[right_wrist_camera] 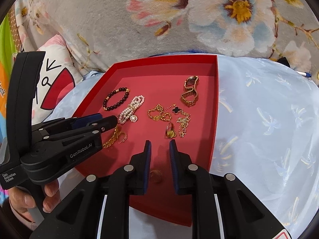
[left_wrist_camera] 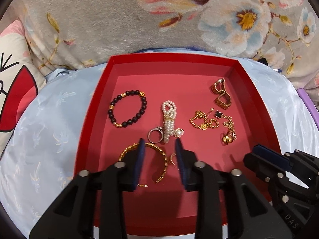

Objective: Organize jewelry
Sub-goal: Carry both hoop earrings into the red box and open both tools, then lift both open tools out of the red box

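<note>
A red tray (left_wrist_camera: 93, 107) (right_wrist_camera: 214, 119) holds the jewelry: a black bead bracelet (left_wrist_camera: 127, 108) (right_wrist_camera: 116, 99), a pearl bracelet (left_wrist_camera: 169, 119) (right_wrist_camera: 132, 107), a silver ring (left_wrist_camera: 155, 136), a pearl earring (left_wrist_camera: 178, 133), a gold bangle (left_wrist_camera: 157, 159), gold chains (left_wrist_camera: 211, 121) (right_wrist_camera: 169, 115), a gold ring (right_wrist_camera: 169, 132) and a gold watch (left_wrist_camera: 220, 94) (right_wrist_camera: 190, 90). My left gripper (left_wrist_camera: 159, 145) (right_wrist_camera: 111, 119) is open and empty above the bangle, just short of the silver ring. My right gripper (right_wrist_camera: 160, 145) is open and empty over bare tray floor near the gold ring; it also shows in the left wrist view (left_wrist_camera: 265, 153).
The tray lies on a pale blue cushion (left_wrist_camera: 49, 131) (right_wrist_camera: 269, 119). A grey floral blanket (left_wrist_camera: 119, 20) (right_wrist_camera: 199, 20) lies behind it. A white and red pillow (left_wrist_camera: 14, 83) (right_wrist_camera: 55, 79) is at the left. A small gold piece (right_wrist_camera: 156, 174) lies between my right fingers' bases.
</note>
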Tool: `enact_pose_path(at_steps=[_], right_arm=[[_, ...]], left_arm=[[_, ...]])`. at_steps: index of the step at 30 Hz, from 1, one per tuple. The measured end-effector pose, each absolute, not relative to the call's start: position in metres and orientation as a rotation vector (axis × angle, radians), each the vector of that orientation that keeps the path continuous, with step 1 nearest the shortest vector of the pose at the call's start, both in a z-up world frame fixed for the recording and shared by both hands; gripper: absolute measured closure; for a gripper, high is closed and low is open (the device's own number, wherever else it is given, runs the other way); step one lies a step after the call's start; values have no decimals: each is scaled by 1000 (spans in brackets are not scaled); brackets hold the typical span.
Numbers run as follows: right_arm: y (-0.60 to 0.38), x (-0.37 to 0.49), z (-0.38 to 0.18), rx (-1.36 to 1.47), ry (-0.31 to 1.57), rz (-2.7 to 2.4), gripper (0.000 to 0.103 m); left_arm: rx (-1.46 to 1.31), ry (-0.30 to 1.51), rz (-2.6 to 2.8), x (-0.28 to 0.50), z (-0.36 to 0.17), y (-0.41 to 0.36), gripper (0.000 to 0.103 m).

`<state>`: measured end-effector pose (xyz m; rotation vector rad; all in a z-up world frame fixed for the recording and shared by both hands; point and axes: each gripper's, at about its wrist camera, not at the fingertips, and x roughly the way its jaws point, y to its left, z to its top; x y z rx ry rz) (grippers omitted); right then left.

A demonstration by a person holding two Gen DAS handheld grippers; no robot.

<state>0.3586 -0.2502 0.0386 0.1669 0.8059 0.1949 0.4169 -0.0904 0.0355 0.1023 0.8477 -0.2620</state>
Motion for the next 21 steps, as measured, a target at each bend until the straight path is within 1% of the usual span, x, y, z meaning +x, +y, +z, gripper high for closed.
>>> enact_pose_path(at_steps=[1,10,12,13,16,17,21], right_arm=[[-251,358,39,170,804,193,84],[-255,353,45,184,786,187,80],[-257,350,47,190,779,183,76],[-257,349,48,194,775,181,75],[-258,343,52,199,768,179,72],[-258,341,53,199,765,179,70],[-255,326,58,186,746,170,63]], left_arm=[[98,845,-258,417,37,-89,66],[72,844,-246,416,42,-80,66],[76,836,-244,412,44,-80,66],[80,830,-242,408,46,-80,65],[96,810,-232,398,50,-80,61],[105,800,-222,392,52,-80,59],[108,780,-202,371,56,-75,59]])
